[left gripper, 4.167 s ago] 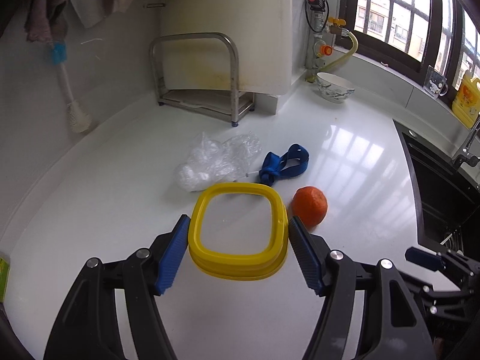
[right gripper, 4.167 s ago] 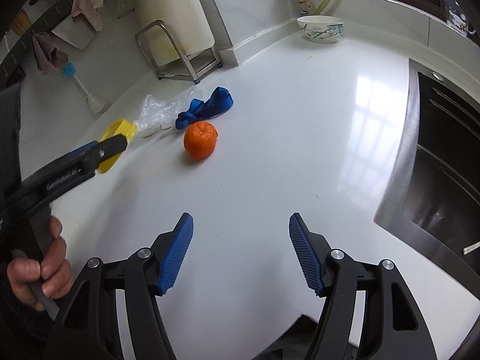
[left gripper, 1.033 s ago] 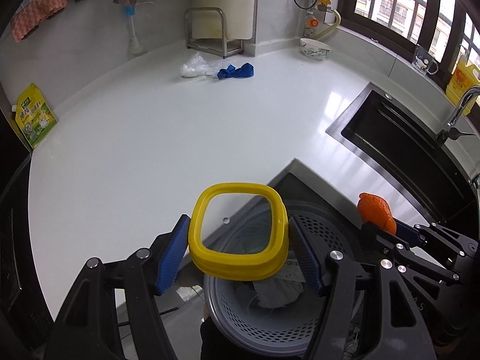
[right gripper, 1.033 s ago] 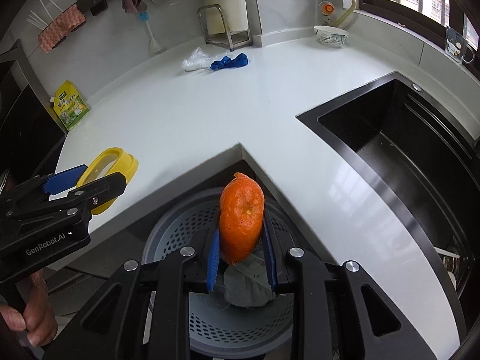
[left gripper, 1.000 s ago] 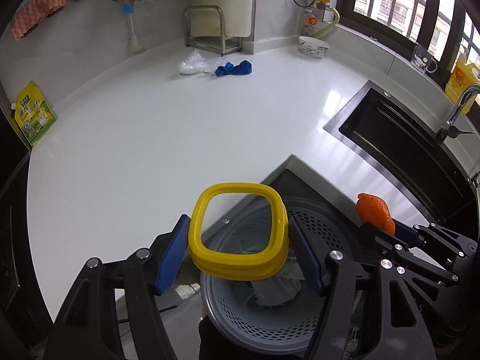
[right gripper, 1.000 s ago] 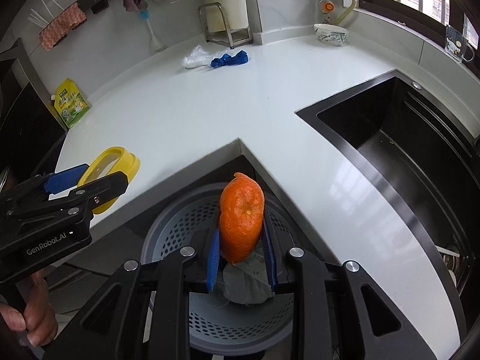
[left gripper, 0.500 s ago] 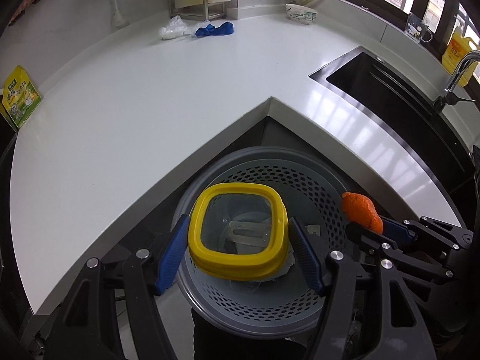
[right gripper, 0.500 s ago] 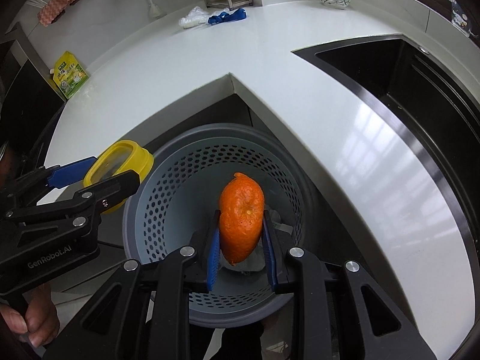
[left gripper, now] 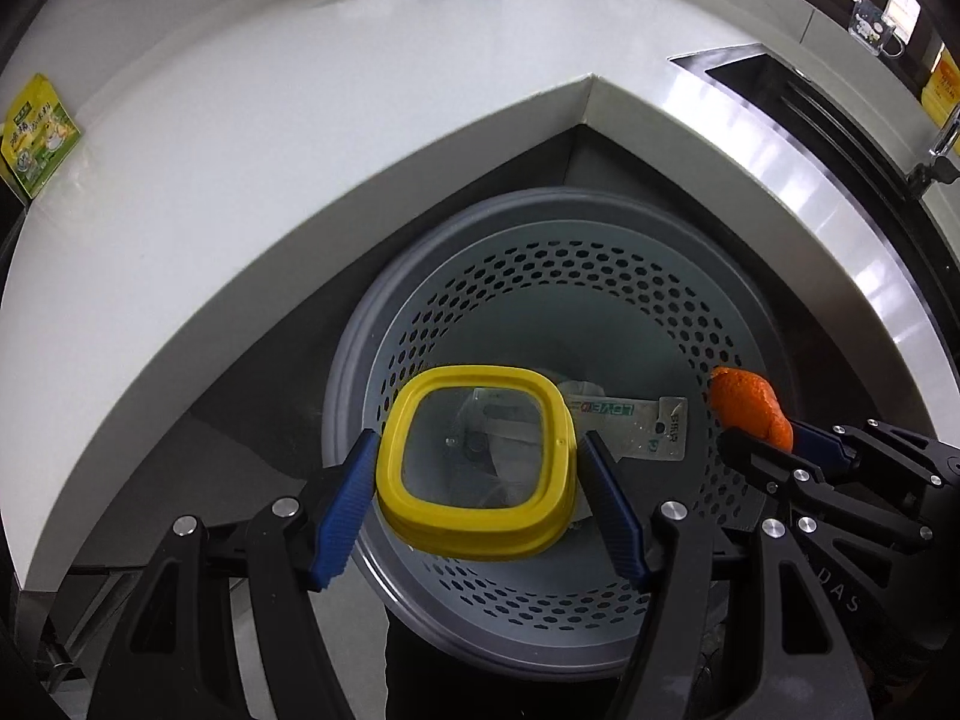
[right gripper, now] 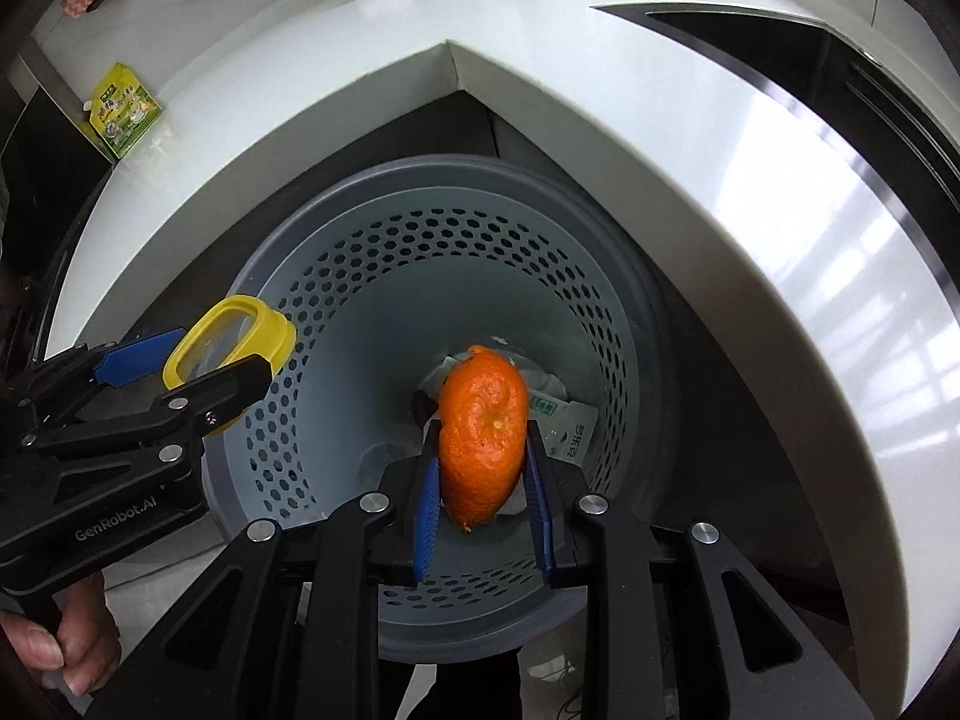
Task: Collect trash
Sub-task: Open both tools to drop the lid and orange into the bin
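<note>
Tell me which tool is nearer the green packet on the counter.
Left. The left tool, holding the yellow lid, sits on the green packet's side of the bin; the right tool, squeezing the orange, hangs over the bin's middle.

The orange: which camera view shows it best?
The right wrist view: the orange fills the centre, squeezed between the right claw pads above the bin. The left wrist view shows only its top at the right edge.
</note>
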